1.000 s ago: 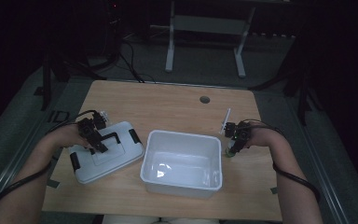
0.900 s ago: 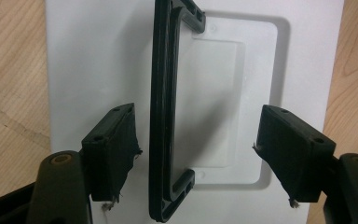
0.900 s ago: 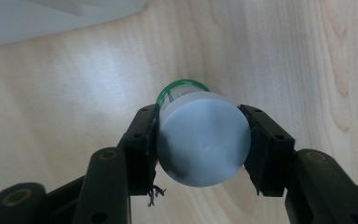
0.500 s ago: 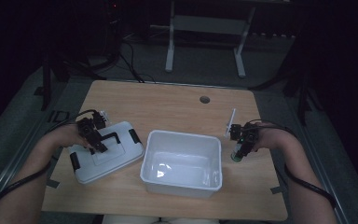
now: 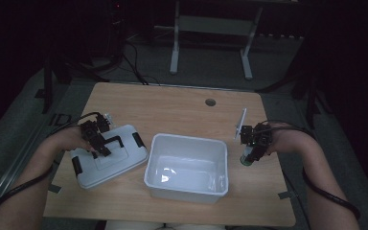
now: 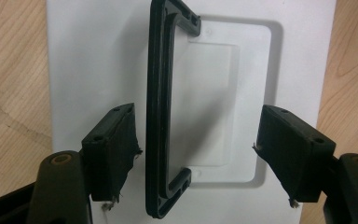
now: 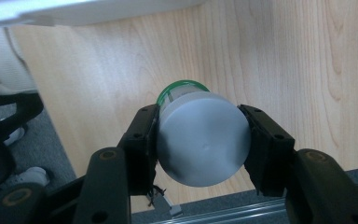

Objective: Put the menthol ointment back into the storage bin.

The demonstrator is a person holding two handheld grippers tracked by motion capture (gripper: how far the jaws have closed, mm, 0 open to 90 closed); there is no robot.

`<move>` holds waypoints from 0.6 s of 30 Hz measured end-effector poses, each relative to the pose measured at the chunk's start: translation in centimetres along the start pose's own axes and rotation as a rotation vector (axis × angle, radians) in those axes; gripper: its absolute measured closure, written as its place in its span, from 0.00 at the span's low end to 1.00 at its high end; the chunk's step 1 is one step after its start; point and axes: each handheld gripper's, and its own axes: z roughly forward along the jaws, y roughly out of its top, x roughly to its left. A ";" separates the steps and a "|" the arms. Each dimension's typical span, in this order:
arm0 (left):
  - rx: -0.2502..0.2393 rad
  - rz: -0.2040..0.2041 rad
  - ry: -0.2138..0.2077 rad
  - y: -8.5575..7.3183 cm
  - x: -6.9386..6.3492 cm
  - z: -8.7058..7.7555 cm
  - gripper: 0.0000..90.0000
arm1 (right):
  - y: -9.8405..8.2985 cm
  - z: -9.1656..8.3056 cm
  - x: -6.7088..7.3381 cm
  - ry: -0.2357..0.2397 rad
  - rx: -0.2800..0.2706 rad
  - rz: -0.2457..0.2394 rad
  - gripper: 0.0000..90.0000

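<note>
While the wooden table takes up the middle of the high view, a white tub sits open at its lower centre. Left of it lies a white lid with a black handle. Over that lid hang the left tongs, jaws apart on either side of the handle, neither pad touching it. Right of the tub, the right tongs are clamped on a small grey jar with a green rim, held above the bare wood.
</note>
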 end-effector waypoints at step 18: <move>0.001 0.010 0.000 0.2 -0.2 -0.3 0.32 | 3.5 -5.7 1.6 -0.040 -0.042 -0.067 0.56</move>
